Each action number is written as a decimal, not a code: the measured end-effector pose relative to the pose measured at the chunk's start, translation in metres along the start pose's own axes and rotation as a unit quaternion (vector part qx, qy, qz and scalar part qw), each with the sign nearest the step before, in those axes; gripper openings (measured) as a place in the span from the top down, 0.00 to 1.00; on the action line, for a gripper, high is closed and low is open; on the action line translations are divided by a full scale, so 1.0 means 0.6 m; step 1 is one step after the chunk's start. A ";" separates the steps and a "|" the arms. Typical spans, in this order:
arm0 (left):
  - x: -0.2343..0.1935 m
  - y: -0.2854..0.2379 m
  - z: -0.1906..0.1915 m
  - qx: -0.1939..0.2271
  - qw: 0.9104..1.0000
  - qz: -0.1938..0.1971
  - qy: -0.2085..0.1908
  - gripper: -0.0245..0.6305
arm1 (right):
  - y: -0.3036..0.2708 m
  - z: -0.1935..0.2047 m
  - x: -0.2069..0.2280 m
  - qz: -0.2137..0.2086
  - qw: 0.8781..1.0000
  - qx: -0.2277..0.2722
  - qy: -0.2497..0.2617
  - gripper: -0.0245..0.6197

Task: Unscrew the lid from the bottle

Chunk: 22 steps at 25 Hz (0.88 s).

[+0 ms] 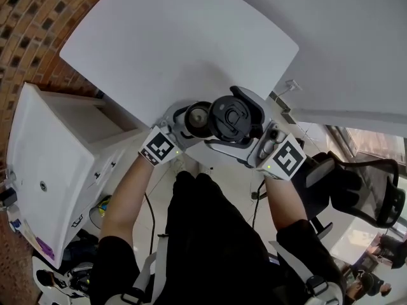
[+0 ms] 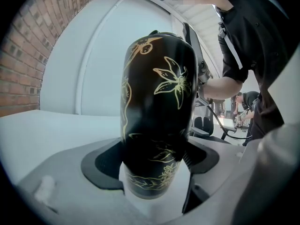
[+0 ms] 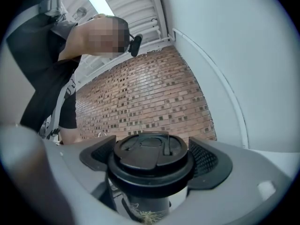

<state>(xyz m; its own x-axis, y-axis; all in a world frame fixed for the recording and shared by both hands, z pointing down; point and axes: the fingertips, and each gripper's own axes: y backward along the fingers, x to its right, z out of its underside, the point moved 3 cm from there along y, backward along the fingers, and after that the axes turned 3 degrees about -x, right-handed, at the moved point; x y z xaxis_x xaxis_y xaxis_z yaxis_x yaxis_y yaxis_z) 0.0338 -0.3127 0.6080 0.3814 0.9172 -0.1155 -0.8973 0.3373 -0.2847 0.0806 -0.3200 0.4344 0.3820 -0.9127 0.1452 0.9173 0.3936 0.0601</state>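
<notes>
**As Held in Mid-Air, Gripped at Both Ends**

While a white, round-edged tabletop (image 1: 178, 37) fills the upper part of the head view, a white drawer cabinet (image 1: 57, 164) stands to its left. A patterned brick wall (image 3: 150, 88) lies behind both, and a black office chair (image 1: 356, 183) sits at the right. None of these touches the work. The person's bare forearms and black clothing (image 1: 216, 246) occupy the lower part of that view. Distant figures show small at the right edge of the left gripper view.

The glossy black bottle with gold line-drawn flowers (image 2: 159, 102) is a rounded cylinder. It is held off every surface, in front of the torso and near the table's near edge. The left gripper (image 2: 154, 170) has its jaws pressed against the bottle's lower body, one dark textured pad on each side. The matte black round plastic lid (image 3: 151, 156) has a stepped rim and a flip tab on top. It sits on the bottle's neck and hides the body from the head view. The right gripper (image 3: 152, 165) pinches this lid at its rim between mesh-textured pads set in grey shells. Whether the thread is loosened cannot be told.

The long axis runs roughly toward the head camera. The lid end is uppermost, and its flat top faces that camera.
</notes>
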 end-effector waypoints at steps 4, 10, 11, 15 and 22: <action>0.001 -0.001 0.000 -0.003 1.000 -0.010 -0.003 0.36 | 0.023 -0.001 -0.008 0.013 0.999 -0.025 -0.016 0.21; -0.007 0.009 -0.024 0.017 0.999 -0.035 0.006 0.36 | 0.038 -0.001 -0.023 0.012 0.999 -0.028 -0.018 0.21; -0.007 0.011 -0.026 0.015 0.999 -0.038 0.005 0.36 | 0.039 0.000 -0.025 0.012 0.999 -0.028 -0.017 0.21; 0.006 0.017 -0.017 0.002 0.999 -0.043 0.009 0.36 | 0.049 -0.003 -0.035 0.007 1.000 -0.022 -0.007 0.21; -0.002 0.048 0.000 -0.017 0.994 -0.099 0.035 0.36 | 0.078 -0.006 -0.038 0.009 1.000 -0.015 0.003 0.21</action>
<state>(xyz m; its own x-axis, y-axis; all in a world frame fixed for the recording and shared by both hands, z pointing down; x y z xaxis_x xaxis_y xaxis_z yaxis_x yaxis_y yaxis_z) 0.0075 -0.3040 0.5997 0.5645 0.8168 -0.1190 -0.7958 0.5003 -0.3410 0.1153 -0.2811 0.4303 0.3995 -0.9059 0.1406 0.9130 0.4070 0.0279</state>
